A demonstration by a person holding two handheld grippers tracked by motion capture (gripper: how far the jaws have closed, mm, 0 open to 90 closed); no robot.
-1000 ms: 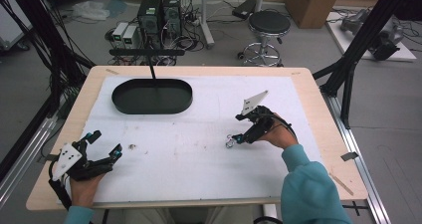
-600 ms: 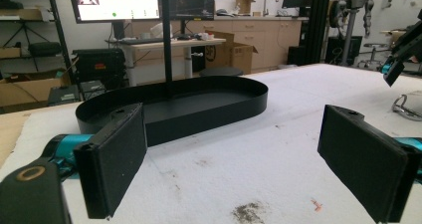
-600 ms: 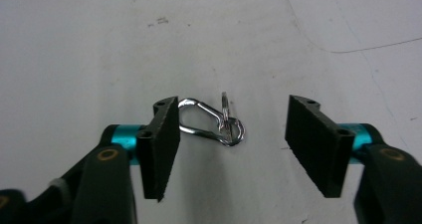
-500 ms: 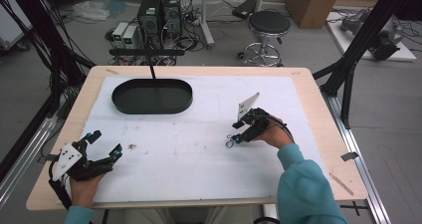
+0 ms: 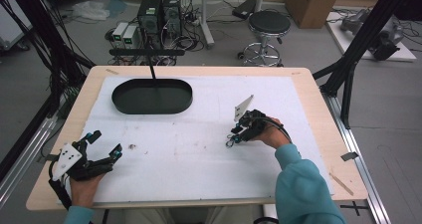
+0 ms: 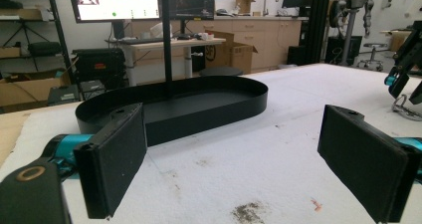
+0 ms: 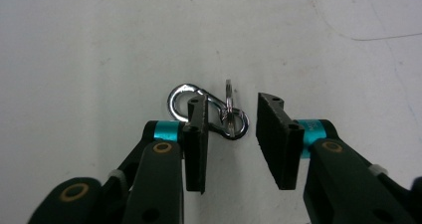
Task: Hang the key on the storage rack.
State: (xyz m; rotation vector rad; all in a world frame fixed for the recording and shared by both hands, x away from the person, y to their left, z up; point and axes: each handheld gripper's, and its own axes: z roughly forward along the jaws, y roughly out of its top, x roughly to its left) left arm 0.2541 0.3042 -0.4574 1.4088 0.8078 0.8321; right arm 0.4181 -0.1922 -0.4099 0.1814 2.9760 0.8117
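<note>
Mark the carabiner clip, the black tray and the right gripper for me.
carabiner clip (image 7: 219, 115): right gripper view, its chrome body between the jaws.
black tray (image 5: 152, 96): high view, its floor.
right gripper (image 7: 231, 139): right gripper view, midway between its fingertips.

The left hand (image 5: 82, 186) comes in from the bottom left corner and holds the left gripper (image 5: 104, 149) low, pointing away from the person. Its jaws stand wide open with nothing between them. The grey plate on top of it tilts to the left.

The right arm, in a teal sleeve, reaches in from the bottom right. The right hand (image 5: 271, 134) holds the right gripper (image 5: 233, 138), which points down and to the left. Its jaws have just been closing. There is a gap between them, and the pads do not press on anything.
</note>
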